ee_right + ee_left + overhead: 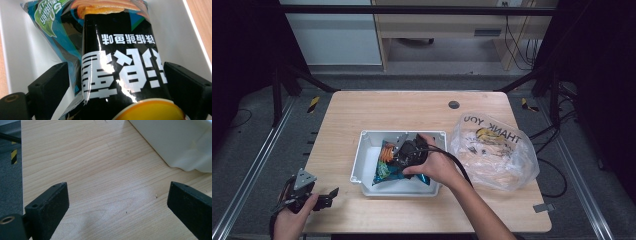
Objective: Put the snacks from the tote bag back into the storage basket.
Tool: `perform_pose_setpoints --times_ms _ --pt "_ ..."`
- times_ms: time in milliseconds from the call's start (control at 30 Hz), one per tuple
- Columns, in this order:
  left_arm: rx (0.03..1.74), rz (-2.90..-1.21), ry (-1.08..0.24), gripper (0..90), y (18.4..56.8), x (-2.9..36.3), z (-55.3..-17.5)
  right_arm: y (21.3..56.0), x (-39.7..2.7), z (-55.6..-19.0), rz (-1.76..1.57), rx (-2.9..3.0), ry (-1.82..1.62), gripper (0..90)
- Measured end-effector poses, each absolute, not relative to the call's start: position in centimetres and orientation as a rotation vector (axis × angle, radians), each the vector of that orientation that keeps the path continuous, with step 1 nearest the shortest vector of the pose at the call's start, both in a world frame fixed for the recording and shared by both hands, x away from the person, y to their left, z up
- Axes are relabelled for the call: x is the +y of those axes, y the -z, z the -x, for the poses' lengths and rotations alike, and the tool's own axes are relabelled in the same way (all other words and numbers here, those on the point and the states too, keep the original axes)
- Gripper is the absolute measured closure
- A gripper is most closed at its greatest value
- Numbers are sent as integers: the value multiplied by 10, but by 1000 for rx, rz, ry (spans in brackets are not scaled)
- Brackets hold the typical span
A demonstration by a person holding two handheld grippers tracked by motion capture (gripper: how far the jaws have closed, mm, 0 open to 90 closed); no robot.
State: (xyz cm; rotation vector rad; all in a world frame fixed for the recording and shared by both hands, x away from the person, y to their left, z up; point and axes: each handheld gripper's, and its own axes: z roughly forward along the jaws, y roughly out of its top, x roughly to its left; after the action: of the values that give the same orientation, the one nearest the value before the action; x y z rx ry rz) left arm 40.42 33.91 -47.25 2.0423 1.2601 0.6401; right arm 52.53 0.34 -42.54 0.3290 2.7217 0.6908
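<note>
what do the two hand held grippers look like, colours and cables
Both grippers are black. The left gripper carries a grey three-cornered plate on top; in its own view its jaws are flat, matte black blocks with small screw holes. The right gripper has a similar grey plate and a black cable trailing behind it.

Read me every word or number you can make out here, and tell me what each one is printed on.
"THANK YOU": on the clear plastic bag, upside down in the high view.
"50": on the green patch of the blue snack bag, upside down.
Large and small white Chinese characters: on the black snack packet, upside down; I cannot read them reliably.
</note>
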Motion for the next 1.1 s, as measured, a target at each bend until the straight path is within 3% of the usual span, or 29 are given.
perform_pose_setpoints --times_ms 1100 --pt "1273 -2040 -633 36 474 340 -405 397 -16 -514 -377 2641 -851 64"
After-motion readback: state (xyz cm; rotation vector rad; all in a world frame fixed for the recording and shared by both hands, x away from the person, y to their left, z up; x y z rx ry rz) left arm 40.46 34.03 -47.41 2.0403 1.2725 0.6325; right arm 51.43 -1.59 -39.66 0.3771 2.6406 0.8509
